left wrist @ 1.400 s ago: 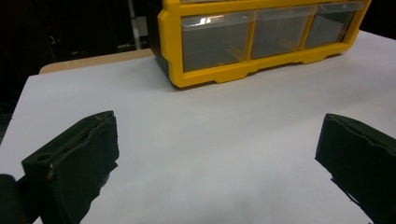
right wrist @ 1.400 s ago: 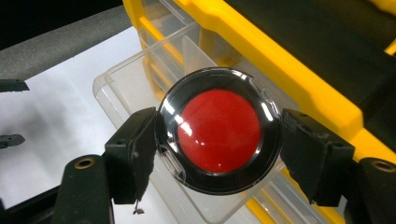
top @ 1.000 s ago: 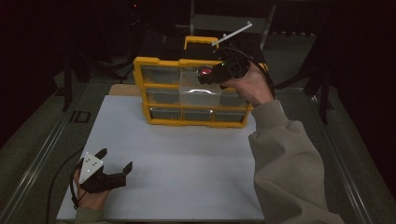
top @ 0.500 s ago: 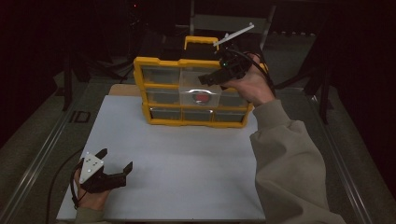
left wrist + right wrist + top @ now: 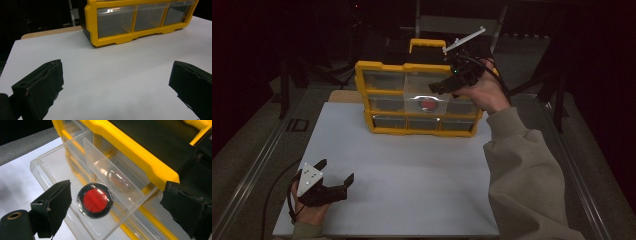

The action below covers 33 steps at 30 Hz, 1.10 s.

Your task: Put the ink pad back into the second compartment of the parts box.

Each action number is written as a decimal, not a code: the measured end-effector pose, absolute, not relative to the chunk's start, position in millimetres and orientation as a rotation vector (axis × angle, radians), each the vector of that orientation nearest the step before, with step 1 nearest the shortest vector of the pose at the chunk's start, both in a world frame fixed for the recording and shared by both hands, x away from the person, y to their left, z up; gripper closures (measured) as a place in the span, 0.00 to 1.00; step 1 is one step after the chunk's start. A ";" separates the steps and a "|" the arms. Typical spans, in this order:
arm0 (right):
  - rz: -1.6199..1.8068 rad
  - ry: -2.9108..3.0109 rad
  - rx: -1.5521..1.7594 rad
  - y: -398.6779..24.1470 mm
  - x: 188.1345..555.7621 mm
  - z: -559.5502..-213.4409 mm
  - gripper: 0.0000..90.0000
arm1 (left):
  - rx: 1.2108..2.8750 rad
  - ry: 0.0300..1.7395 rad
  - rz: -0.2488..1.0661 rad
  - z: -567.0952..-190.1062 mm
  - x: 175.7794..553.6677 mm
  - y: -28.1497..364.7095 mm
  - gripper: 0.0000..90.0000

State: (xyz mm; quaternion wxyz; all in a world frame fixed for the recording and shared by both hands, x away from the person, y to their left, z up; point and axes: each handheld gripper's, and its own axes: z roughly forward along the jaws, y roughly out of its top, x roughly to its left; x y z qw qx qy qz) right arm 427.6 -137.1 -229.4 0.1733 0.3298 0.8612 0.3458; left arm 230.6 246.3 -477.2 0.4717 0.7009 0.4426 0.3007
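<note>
A yellow drawer cabinet (image 5: 417, 131) (image 5: 112, 41) (image 5: 130, 145) stands at the back of the white table top (image 5: 412, 190). Its clear middle drawer (image 5: 412, 102) (image 5: 50, 167) is pulled out. Flat in that drawer lies a round red disc with a dark rim (image 5: 428, 104) (image 5: 95, 200). My right gripper (image 5: 439, 88) (image 5: 120, 197) hovers just above the drawer; its jaws have just been opening and stand wide, with the disc below them and untouched. My left gripper (image 5: 335, 171) (image 5: 116, 75) rests open at the front left, nothing between its fingers.
A clear dome-shaped piece (image 5: 118, 180) sits in the same drawer behind a divider. The cabinet's other drawers (image 5: 115, 21) are closed. Metal rails (image 5: 257, 170) run along both sides of the table. A sleeve (image 5: 522, 180) crosses the right side of the table.
The red disc has left the right gripper's jaws and dropped into the open drawer. Those jaws have opened. The left gripper has stayed put.
</note>
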 end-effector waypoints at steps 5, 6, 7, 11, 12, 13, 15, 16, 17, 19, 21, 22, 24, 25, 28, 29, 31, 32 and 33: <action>0.972 2.439 0.946 -141.9 428.2 -228.9 0.10 | 1.715 1.084 0.737 -477.1 230.5 246.4 0.00; 0.969 2.440 0.948 -142.9 428.2 -229.0 0.10 | 1.715 1.084 0.737 -477.1 230.5 246.3 0.00; 0.966 2.440 0.948 -143.9 428.4 -229.0 0.10 | 1.715 1.083 0.737 -477.1 230.5 246.2 0.00; 0.954 2.437 0.961 -148.5 428.4 -228.5 0.10 | 1.714 1.083 0.737 -476.9 230.4 246.4 0.00; 0.953 2.434 0.965 -149.6 428.3 -228.4 0.10 | 1.713 1.083 0.737 -476.9 230.4 246.4 0.00; 0.951 2.431 0.968 -151.0 428.6 -228.1 0.10 | 1.714 1.084 0.737 -477.0 230.4 246.4 0.00; 0.949 2.424 0.973 -153.9 428.5 -227.6 0.10 | 1.714 1.084 0.738 -477.0 230.4 246.3 0.00; 0.944 2.423 0.977 -155.1 428.5 -227.5 0.10 | 1.714 1.083 0.737 -476.9 230.4 246.3 0.00; 0.939 2.420 0.978 -156.5 428.6 -227.5 0.10 | 1.714 1.083 0.737 -477.0 230.4 246.3 0.00; 0.935 2.419 0.985 -159.5 428.7 -227.3 0.10 | 1.714 1.083 0.738 -477.0 230.4 246.2 0.00; 0.931 2.413 0.992 -162.5 429.0 -227.0 0.10 | 1.714 1.083 0.737 -477.0 230.5 246.1 0.00; 0.930 2.411 0.997 -163.6 428.9 -226.9 0.10 | 1.715 1.083 0.737 -477.1 230.5 246.1 0.00; 0.925 2.406 0.998 -166.0 429.0 -226.6 0.10 | 1.715 1.082 0.737 -477.1 230.6 246.0 0.00; 0.923 2.403 1.004 -167.0 428.9 -226.4 0.10 | 1.715 1.082 0.737 -477.1 230.6 246.0 0.00; 0.925 2.398 1.007 -171.1 429.2 -225.6 0.10 | 1.713 1.083 0.738 -477.0 230.4 246.0 0.00; 0.920 2.397 1.009 -172.4 429.2 -225.4 0.10 | 1.713 1.083 0.737 -476.9 230.4 246.0 0.00; 0.912 2.394 1.017 -174.6 429.6 -225.9 0.10 | 1.714 1.082 0.737 -477.1 230.6 245.9 0.00; 0.908 2.393 1.021 -175.8 429.7 -226.2 0.10 | 1.714 1.082 0.737 -477.1 230.6 245.9 0.00; 0.907 2.392 1.022 -177.0 430.0 -226.8 0.10 | 1.714 1.081 0.737 -477.0 230.5 245.8 0.00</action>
